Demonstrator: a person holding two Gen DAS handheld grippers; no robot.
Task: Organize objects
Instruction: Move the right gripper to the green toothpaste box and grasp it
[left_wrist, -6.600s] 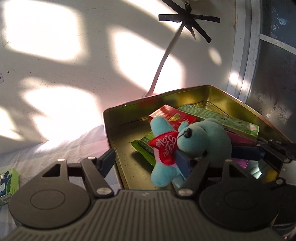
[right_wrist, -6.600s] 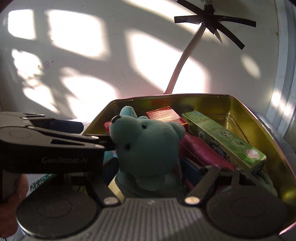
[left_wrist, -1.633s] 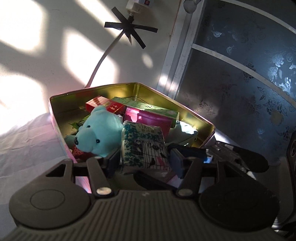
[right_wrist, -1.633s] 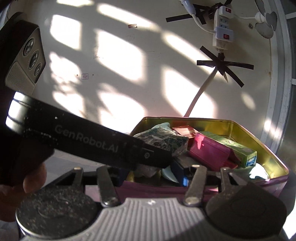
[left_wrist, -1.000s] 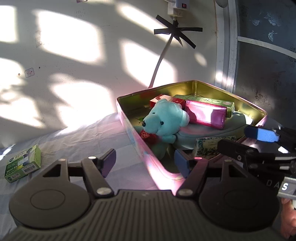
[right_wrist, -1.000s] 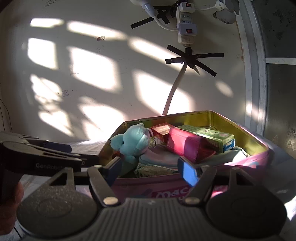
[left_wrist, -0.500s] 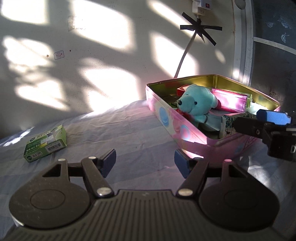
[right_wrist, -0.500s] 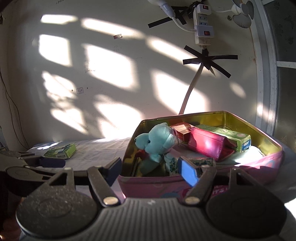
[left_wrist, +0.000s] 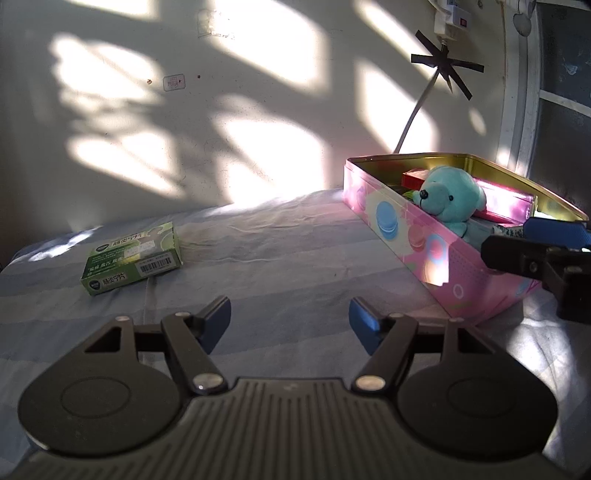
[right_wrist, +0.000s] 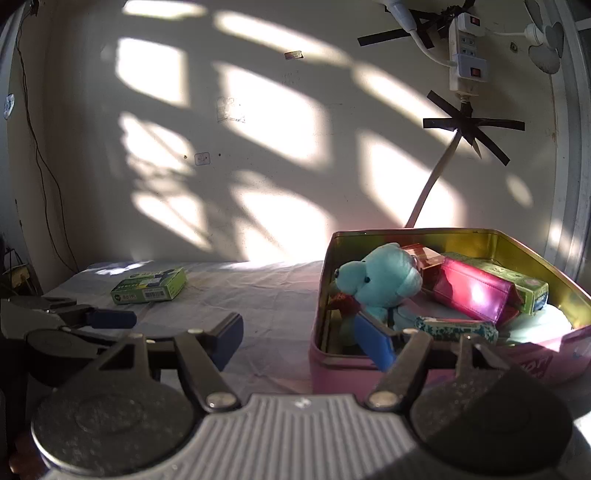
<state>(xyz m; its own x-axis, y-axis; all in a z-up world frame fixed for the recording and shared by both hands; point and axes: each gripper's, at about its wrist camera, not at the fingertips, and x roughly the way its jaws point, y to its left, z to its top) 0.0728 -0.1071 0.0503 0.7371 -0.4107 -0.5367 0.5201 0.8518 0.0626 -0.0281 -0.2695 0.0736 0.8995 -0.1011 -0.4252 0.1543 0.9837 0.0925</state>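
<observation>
Green carton (left_wrist: 133, 259): lies flat on striped cloth (left_wrist: 280, 258), well apart from pink tin (left_wrist: 424, 251); last item outside, judged. Left gripper (left_wrist: 290, 319): fingers wide apart, empty. Right gripper (right_wrist: 306, 339): likewise. Next: left reaches carton, closes across its narrow sides. Tin holds teal plush bear (right_wrist: 380, 282), magenta pouch (right_wrist: 472, 291), green box (right_wrist: 517, 282).

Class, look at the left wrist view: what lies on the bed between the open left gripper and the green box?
Nothing but striped sheet: the stretch from the left gripper to the green box is bare. The right wrist view shows the same.
</observation>
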